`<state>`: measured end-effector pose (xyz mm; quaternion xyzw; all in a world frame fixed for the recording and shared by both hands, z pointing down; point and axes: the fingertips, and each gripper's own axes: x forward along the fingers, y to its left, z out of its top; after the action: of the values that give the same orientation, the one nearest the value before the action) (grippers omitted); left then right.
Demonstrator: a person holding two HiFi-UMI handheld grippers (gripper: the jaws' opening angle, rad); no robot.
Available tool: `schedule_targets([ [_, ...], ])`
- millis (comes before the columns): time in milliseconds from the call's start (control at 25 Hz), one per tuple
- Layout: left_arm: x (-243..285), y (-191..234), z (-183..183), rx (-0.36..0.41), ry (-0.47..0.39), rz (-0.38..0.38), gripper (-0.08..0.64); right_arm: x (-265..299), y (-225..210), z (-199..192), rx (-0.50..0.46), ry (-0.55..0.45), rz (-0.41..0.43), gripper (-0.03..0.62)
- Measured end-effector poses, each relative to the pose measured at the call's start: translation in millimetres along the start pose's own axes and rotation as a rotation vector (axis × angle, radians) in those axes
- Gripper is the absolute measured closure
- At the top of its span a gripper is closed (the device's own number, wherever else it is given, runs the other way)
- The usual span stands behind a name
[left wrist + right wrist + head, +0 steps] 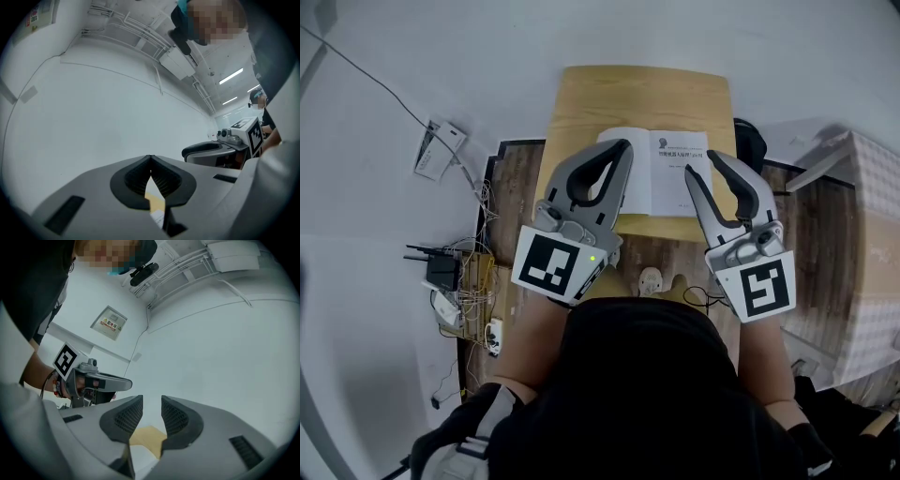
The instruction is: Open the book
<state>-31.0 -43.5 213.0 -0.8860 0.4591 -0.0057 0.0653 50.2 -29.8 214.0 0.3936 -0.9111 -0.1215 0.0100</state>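
- Wooden table (581, 103) in the head view is carrying the book (654, 173), which is lying flat near the table's middle. It is looking already spread: two white leaves are showing either side of a centre crease, with print on the right one. I am judging the opening as done or nearly so, with little left to do but draw back. The left gripper (623, 148) is hanging over the book's left edge and the right gripper (701, 166) over its right edge. Whether either is touching a page I cannot tell. No container is showing on the table.
- Left gripper view: the left gripper (150, 161) is holding its tips together with nothing pinched. A sliver of table and white page is showing through the gap behind them.
- Right gripper view: the right gripper (152, 408) is keeping its jaws apart and empty, with tan table (147, 437) showing below.
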Motion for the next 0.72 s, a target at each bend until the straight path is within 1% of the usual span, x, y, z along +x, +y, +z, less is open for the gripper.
schedule_targets([
  [120, 3, -5, -1, 0.034, 0.007, 0.008, 0.554, -9, -2, 3, -0.010, -0.005, -0.012, 0.476],
  [280, 5, -14, -1, 0.085, 0.008, -0.013, 0.552, -17, -2, 1, -0.023, -0.005, -0.023, 0.476],
  [400, 6, -21, 1, 0.104, 0.001, -0.036, 0.553, -20, -3, -2, -0.038, 0.001, -0.028, 0.477],
  [520, 7, -26, 0, 0.158, 0.010, -0.049, 0.552, -21, -1, -5, -0.046, 0.003, -0.020, 0.477],
  [720, 10, -29, -4, 0.176, 0.020, -0.056, 0.552, -17, 1, -15, -0.040, 0.030, -0.014, 0.477],
])
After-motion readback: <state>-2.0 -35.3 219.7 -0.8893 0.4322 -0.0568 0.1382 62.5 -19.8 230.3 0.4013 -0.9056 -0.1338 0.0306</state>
